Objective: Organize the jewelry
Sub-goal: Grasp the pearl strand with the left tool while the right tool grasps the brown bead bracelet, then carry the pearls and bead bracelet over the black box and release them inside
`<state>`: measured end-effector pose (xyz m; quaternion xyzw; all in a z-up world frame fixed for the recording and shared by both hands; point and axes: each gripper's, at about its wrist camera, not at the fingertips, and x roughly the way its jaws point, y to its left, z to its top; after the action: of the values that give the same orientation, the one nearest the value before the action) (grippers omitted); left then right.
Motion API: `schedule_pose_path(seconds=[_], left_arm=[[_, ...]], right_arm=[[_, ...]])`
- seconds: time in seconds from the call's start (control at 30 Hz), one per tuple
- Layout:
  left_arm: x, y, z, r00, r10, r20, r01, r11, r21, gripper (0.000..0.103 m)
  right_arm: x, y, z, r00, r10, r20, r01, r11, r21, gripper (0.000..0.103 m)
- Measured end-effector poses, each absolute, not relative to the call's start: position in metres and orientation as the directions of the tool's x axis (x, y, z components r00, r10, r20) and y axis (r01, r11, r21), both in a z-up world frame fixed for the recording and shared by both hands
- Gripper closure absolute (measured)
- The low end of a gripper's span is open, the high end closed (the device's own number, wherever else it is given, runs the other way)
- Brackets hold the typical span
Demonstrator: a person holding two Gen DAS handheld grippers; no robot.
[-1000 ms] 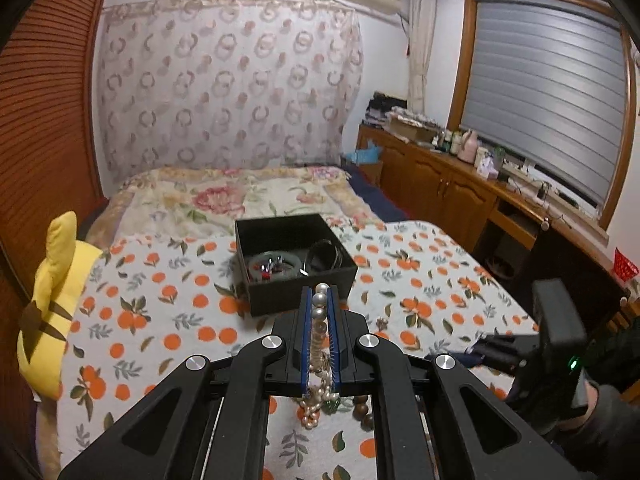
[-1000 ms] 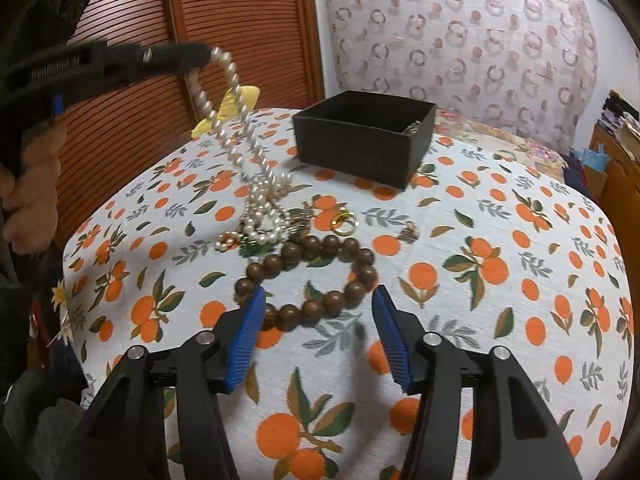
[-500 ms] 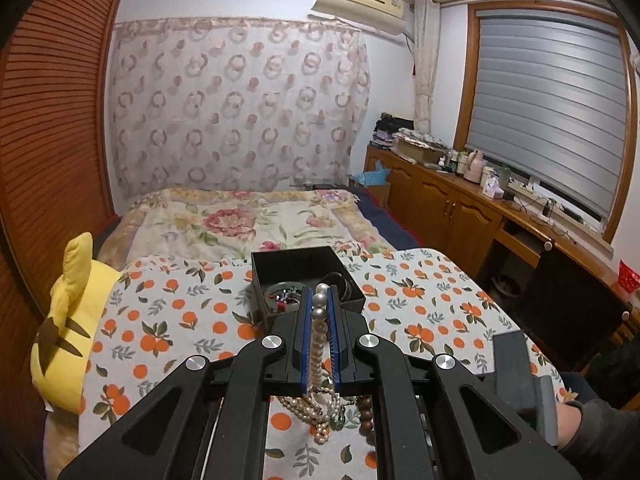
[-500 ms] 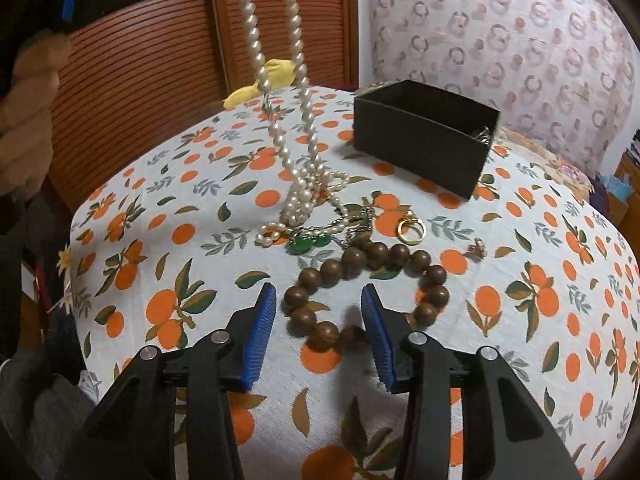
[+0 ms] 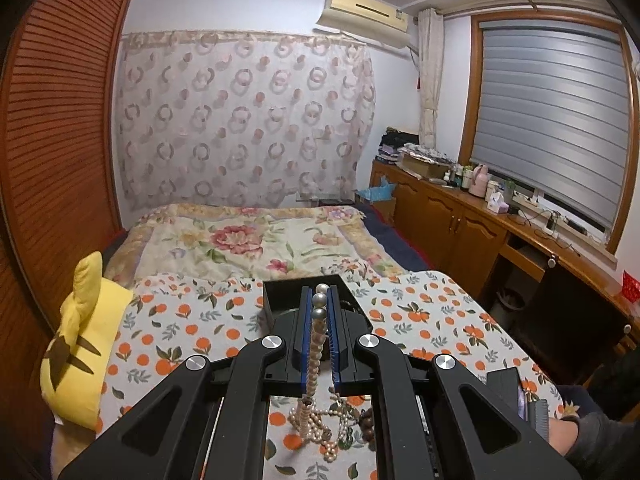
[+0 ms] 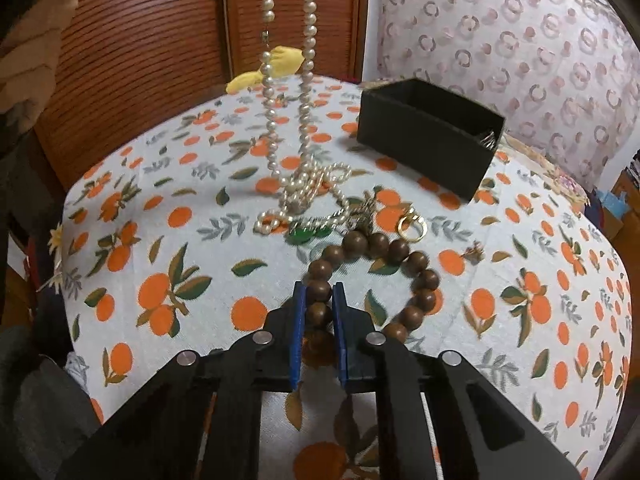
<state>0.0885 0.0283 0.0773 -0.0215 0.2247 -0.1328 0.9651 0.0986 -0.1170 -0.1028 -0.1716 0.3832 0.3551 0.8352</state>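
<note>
My left gripper [image 5: 319,300] is shut on a pearl necklace [image 5: 314,344] and holds it high; its strands hang down in the right wrist view [image 6: 305,92], the lower end still piled on the tablecloth [image 6: 308,192]. My right gripper [image 6: 319,296] is shut on a brown wooden bead bracelet [image 6: 376,244] that lies on the cloth. A black open jewelry box [image 6: 428,140] stands behind, with items inside; it also shows in the left wrist view [image 5: 280,292]. A gold ring [image 6: 412,226], a green pendant [image 6: 304,234] and a small earring [image 6: 474,250] lie near the bracelet.
The table carries an orange-print cloth [image 6: 160,280]. A yellow plush toy [image 5: 76,344] lies at the table's left edge. A bed [image 5: 248,240] is behind the table, wooden cabinets [image 5: 460,224] on the right, a slatted wardrobe door [image 6: 140,60] at left.
My left gripper has risen higher, pulling the pearl necklace up off the cloth. My right gripper has moved forward and closed on the wooden bead bracelet.
</note>
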Motion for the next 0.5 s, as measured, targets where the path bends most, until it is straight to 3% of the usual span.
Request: schedule_pose_path(seconds=[0.5], left_arm=[[0.103,0.015,0.104,0.880,-0.265,-0.394,0.256,0.964,-0.077,0.096]], right_arm=[[0.127,-0.148,-0.021,0.578,0.515,-0.633,-0.683,0.730,-0.031,0.088]])
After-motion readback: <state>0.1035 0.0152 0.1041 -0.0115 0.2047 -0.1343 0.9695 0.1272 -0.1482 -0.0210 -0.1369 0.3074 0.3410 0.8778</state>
